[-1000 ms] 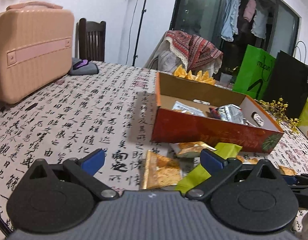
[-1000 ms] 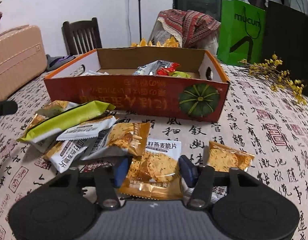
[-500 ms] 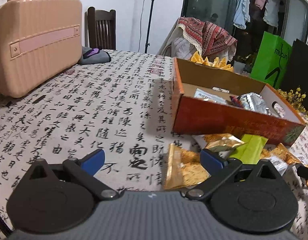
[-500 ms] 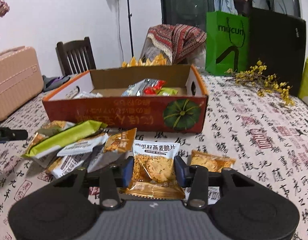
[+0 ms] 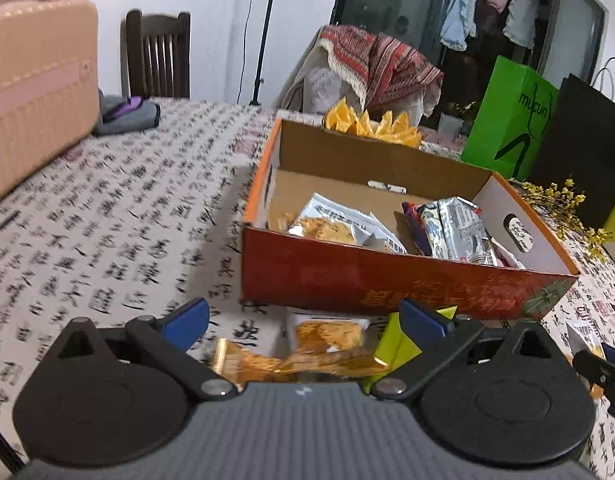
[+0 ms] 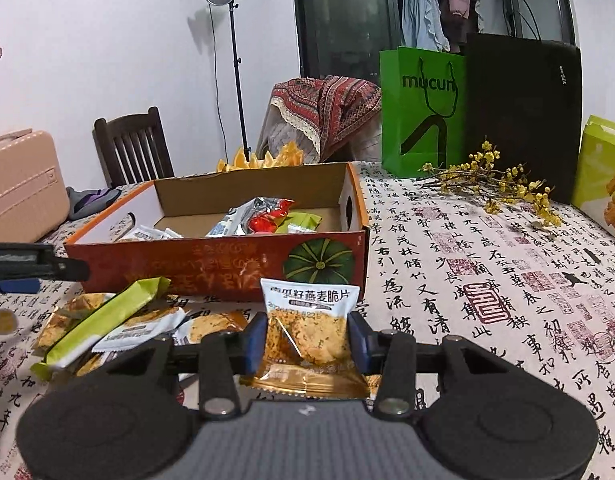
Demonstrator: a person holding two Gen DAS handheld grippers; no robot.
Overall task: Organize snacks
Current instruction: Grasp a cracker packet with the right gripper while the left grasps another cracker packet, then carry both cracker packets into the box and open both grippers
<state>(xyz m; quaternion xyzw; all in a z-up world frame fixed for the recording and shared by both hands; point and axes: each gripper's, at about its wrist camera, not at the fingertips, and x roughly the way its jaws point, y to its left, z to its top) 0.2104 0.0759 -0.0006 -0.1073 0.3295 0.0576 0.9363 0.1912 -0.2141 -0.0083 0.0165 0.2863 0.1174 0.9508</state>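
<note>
Right gripper (image 6: 307, 338) clamped on an oat-crisp packet (image 6: 309, 332), pads pressing both its sides, packet upright just before the orange box (image 6: 227, 268). Left gripper (image 5: 303, 318) spread wide, gripping nothing, above loose packets (image 5: 327, 334) on the tablecloth (image 5: 107, 220) beside the box. More snacks (image 5: 451, 228) inside. Green bar (image 6: 99, 320) left of the held packet.

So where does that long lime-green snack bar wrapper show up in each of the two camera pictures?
Left wrist view: the long lime-green snack bar wrapper sits low and right of centre, partly hidden behind the left gripper's right blue pad.
Right wrist view: the same wrapper lies at lower left, slanting across the loose packets.
Shared landmark: the orange cardboard box with the pumpkin picture stands just behind the wrapper in both.
</note>
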